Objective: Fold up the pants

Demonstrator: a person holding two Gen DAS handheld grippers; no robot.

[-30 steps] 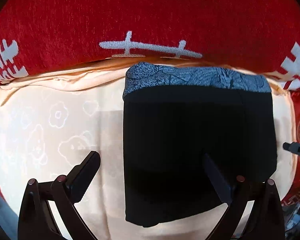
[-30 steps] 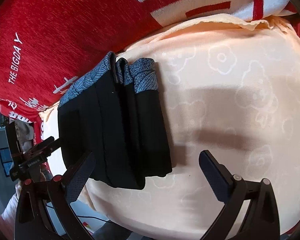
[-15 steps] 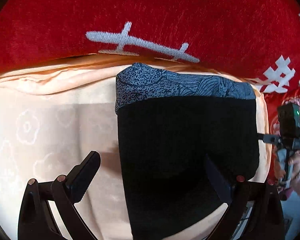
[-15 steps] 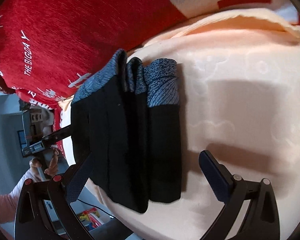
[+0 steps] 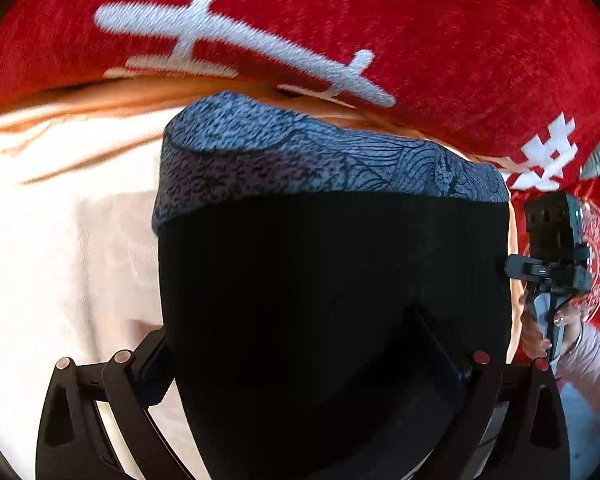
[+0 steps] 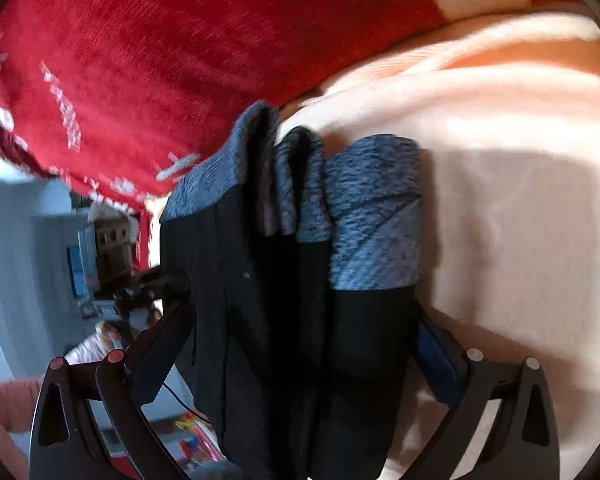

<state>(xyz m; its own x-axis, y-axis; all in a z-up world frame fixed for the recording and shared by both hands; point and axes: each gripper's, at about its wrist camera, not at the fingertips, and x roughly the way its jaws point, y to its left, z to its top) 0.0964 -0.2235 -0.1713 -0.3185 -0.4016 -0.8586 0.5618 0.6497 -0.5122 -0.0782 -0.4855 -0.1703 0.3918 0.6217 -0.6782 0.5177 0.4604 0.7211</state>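
Observation:
The folded black pants point(image 5: 324, 280), with a grey patterned waistband point(image 5: 320, 160), lie on a peach blanket point(image 5: 60, 248). My left gripper point(image 5: 296, 344) is open and close over them. Its left finger point(image 5: 152, 372) is partly hidden at the pants' edge and its right finger point(image 5: 440, 352) shows against the black cloth. In the right wrist view the pants point(image 6: 284, 300) appear edge-on as stacked layers. My right gripper point(image 6: 296, 320) is open and straddles that stack, one finger point(image 6: 164, 336) on each side. The view is blurred.
A red cushion point(image 5: 380, 20) with white characters rises just behind the waistband. The right gripper's body point(image 5: 552, 248), held by a hand point(image 5: 560, 332), sits at the pants' right edge. Past the blanket's edge there is room clutter point(image 6: 188, 440).
Both grippers have moved forward to the pants, which now fill the space between their fingers. The jaws have kept the same wide spread. The pants have not moved on the blanket.

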